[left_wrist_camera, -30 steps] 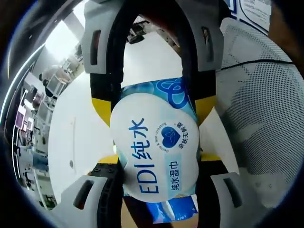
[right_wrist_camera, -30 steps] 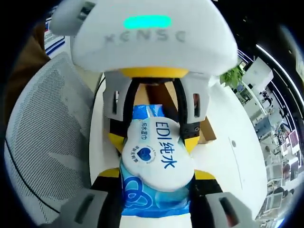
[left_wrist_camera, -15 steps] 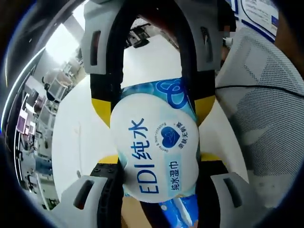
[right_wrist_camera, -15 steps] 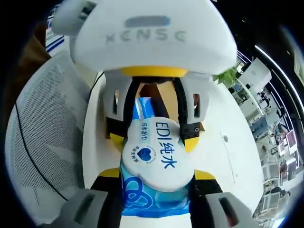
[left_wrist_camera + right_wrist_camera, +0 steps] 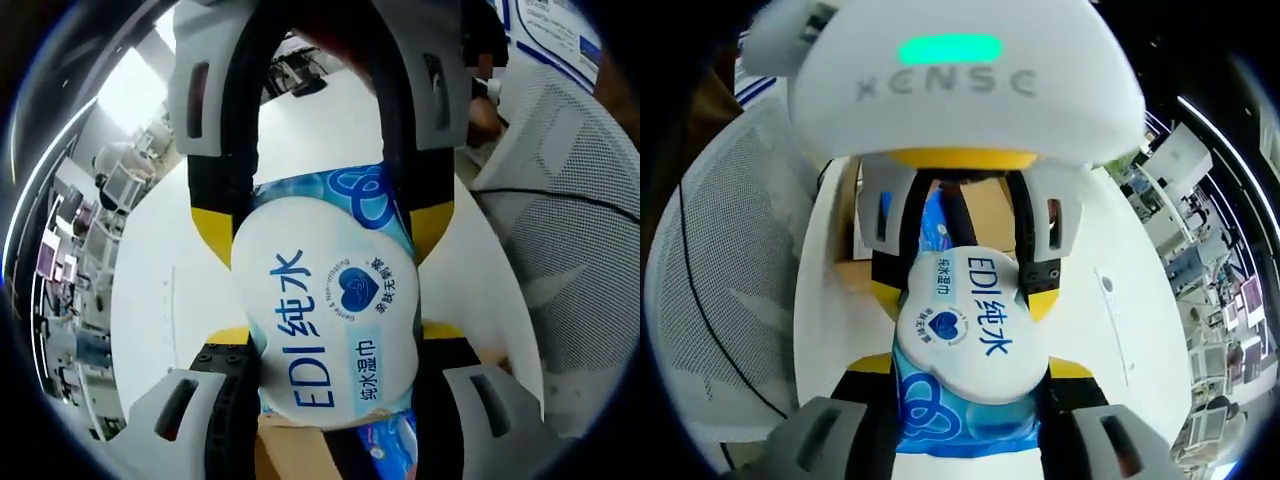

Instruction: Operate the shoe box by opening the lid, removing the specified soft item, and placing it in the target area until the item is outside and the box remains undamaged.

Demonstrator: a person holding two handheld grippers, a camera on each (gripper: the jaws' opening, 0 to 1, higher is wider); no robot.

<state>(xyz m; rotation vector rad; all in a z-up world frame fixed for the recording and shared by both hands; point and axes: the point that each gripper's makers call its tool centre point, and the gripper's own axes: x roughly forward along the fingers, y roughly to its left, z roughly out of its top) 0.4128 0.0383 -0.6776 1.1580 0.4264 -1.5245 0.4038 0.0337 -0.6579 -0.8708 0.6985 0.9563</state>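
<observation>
Both cameras had swung a little since a second ago, so the mesh chair (image 5: 575, 240) slid toward the edge of the left gripper view and more of the white surface (image 5: 170, 290) showed, while the wipes pack (image 5: 330, 320) sat just as before between the tools. Nearest the lens in the left gripper view, the left tool (image 5: 328, 335) was clamped on one end of the pack, its yellow pads pressed into the sides. From the far end the right tool (image 5: 325, 215) gripped the same pack, jaws closed on it. In the right gripper view the right tool (image 5: 965, 365) held the pack (image 5: 965, 330) at the bottom and the left tool (image 5: 962, 290) met it from above. Two grips on a soft pack probably served to keep it from sagging while carried. Beyond it lay the brown box (image 5: 985, 205) on the surface (image 5: 1110, 300), apparently open, with the pack held up clear of it. Farther off stood office desks (image 5: 1200, 250).
</observation>
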